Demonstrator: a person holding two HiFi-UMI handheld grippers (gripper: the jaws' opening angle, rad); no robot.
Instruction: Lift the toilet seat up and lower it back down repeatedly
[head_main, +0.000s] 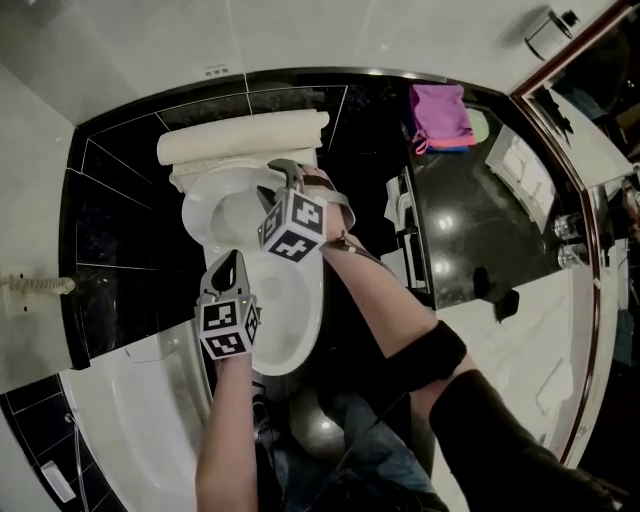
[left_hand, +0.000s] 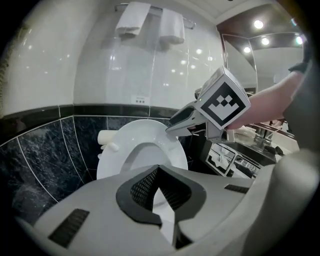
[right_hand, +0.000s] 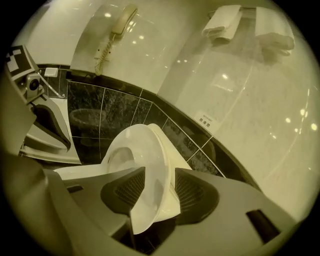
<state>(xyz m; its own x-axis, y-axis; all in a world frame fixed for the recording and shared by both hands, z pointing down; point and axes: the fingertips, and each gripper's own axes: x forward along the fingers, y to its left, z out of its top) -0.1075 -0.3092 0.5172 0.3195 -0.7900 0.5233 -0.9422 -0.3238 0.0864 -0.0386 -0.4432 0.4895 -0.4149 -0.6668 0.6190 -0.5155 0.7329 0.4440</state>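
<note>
The white toilet seat (head_main: 218, 212) (left_hand: 167, 140) (right_hand: 131, 150) stands raised against its lid (right_hand: 169, 155), above the open bowl (head_main: 292, 320). My right gripper (head_main: 276, 182) (left_hand: 173, 127) (right_hand: 155, 194) is at the seat's upper right edge. It is open, with the rim of the seat and lid between its dark pads (right_hand: 197, 192); I see no pressing. My left gripper (head_main: 227, 266) (left_hand: 160, 196) hovers over the bowl's left side, apart from the seat. Its jaws are shut with only a thin slit and nothing between them. It also shows at the left edge (right_hand: 42, 122) of the right gripper view.
A dark tiled wall band runs behind the toilet. A corded wall phone (right_hand: 116, 27) (head_main: 40, 285) hangs to the left, and folded towels (left_hand: 150, 22) sit on a rail above. A white bathtub rim (head_main: 120, 390) lies left; a dark counter (head_main: 480, 235) with a pink cloth (head_main: 440, 112) lies right.
</note>
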